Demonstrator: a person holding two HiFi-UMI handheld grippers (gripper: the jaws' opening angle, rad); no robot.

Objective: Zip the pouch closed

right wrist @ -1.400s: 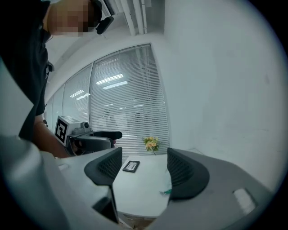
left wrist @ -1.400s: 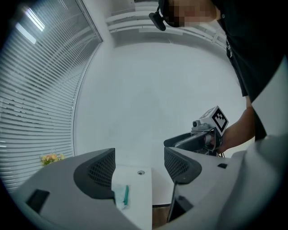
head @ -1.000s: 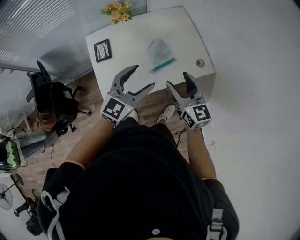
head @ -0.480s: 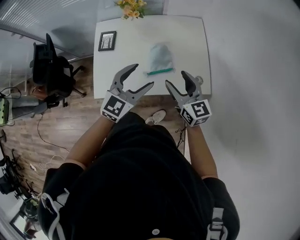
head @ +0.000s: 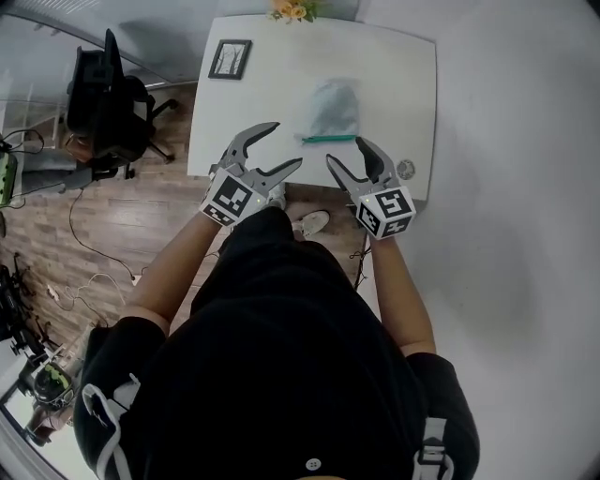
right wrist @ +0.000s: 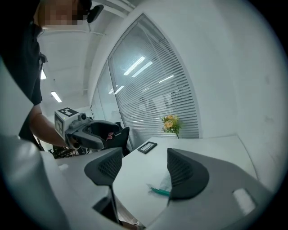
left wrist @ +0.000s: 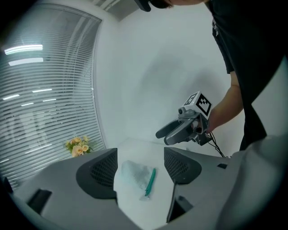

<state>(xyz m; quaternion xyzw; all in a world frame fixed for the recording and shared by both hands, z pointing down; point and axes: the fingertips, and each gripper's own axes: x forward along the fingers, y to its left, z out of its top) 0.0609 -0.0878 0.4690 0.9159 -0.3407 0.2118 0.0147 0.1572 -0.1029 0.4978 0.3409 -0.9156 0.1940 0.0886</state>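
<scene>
A pale translucent pouch (head: 336, 105) with a green zip strip (head: 329, 139) along its near edge lies flat on the white table (head: 272, 103). The left gripper view shows the pouch (left wrist: 135, 173) ahead between the jaws. In the right gripper view the pouch (right wrist: 165, 185) is partly hidden by the right jaw, only its green strip (right wrist: 159, 192) plain. My left gripper (head: 279, 148) is open, held over the table's near edge, left of the pouch. My right gripper (head: 347, 155) is open too, just short of the zip strip. Neither touches the pouch.
A framed picture (head: 231, 59) lies at the table's far left and yellow flowers (head: 292, 10) stand at its far edge. A small round fitting (head: 405, 169) sits near the right front corner. A black office chair (head: 112, 108) stands on the wood floor at left.
The person has stepped closer to the table. Both open grippers now reach over its near edge, nearer the pouch, which has not moved.
</scene>
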